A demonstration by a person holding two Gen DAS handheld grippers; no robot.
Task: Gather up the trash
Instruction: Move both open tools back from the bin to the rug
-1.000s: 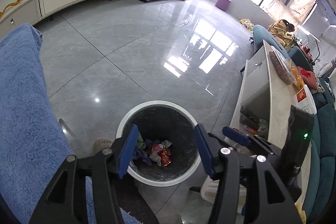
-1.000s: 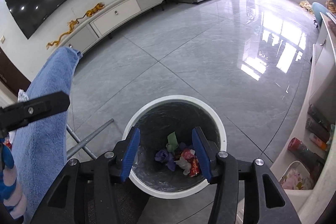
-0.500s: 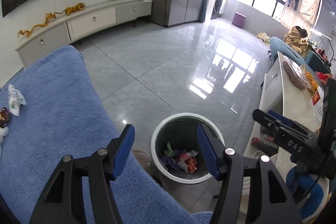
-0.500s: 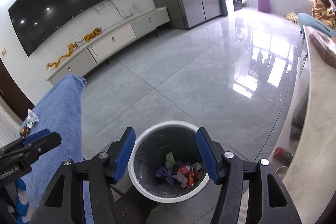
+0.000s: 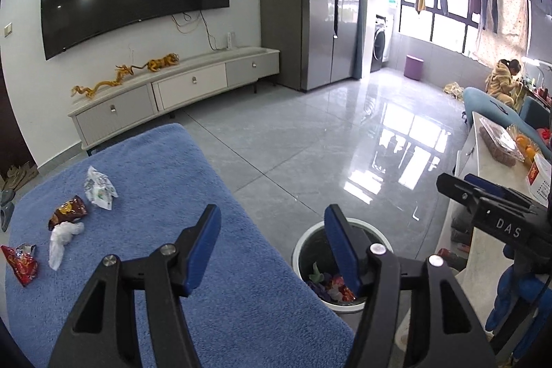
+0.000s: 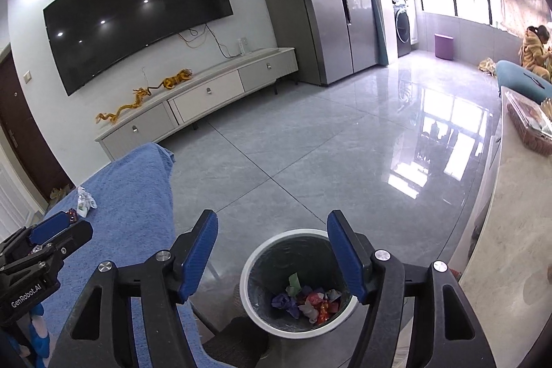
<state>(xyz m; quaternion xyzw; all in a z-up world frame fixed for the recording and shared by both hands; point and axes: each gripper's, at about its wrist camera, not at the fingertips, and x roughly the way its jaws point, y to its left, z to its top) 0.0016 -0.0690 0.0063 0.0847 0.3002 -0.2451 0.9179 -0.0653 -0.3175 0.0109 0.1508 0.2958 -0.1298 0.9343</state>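
A white-rimmed trash bin stands on the floor with several crumpled wrappers inside; it also shows in the left wrist view. On the blue towel lie a white-green wrapper, a brown snack packet, a white crumpled tissue and a red wrapper. My left gripper is open and empty above the towel's right edge. My right gripper is open and empty above the bin.
A marble-topped counter runs along the right with a tray of food. A TV cabinet and a large fridge stand at the far wall. Glossy grey tiled floor lies between. A person sits far right.
Both grippers have risen and tilted up from over the bin. The left one has swung left, bringing the towel and its wrappers into view. Both stayed open.
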